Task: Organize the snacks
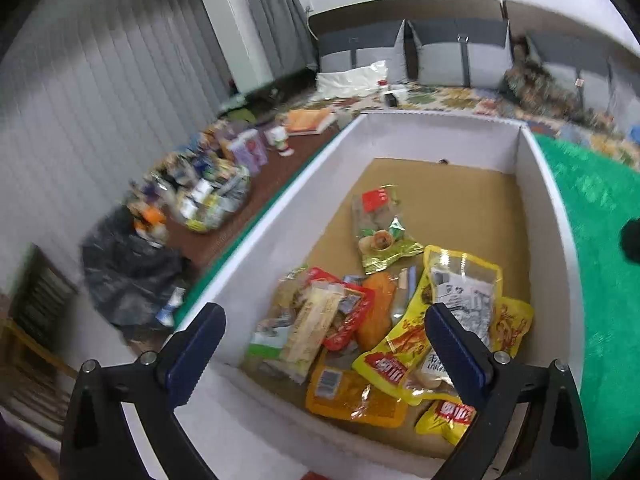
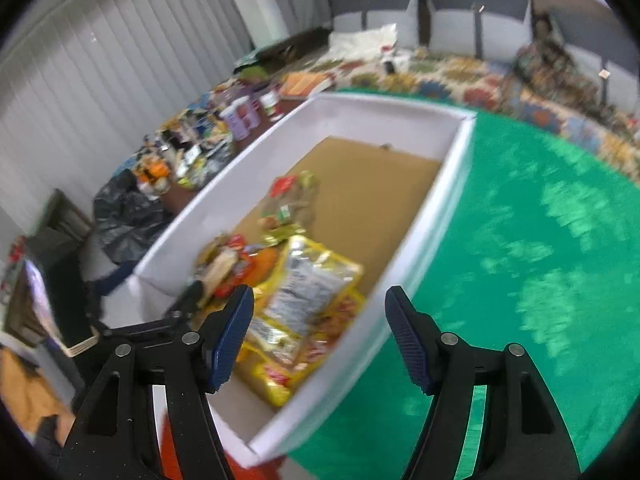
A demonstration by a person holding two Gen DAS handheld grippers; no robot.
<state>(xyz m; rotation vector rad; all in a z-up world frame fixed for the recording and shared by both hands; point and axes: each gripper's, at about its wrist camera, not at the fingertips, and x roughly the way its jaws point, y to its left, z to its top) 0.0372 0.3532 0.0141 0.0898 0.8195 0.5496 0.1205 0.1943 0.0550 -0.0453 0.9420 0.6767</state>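
A white box [image 1: 280, 216] with a brown cardboard floor holds a heap of snack packets at its near end: yellow packets [image 1: 460, 300], a red one [image 1: 348, 316], an orange one [image 1: 378, 308] and a green-gold packet [image 1: 380, 236] lying apart. My left gripper [image 1: 324, 336] is open and empty above the box's near end. My right gripper [image 2: 320, 328] is open and empty above the box's near right wall [image 2: 420, 256]; the yellow packets [image 2: 312, 280] lie below it.
The box stands on a green cloth [image 2: 540, 240]. Left of it, on brown floor, are loose packets in a clear bag [image 1: 212, 200], a black plastic bag [image 1: 128, 272], purple boxes [image 1: 248, 148] and an orange book [image 1: 308, 120]. Grey cushions [image 1: 460, 56] stand behind a patterned rug.
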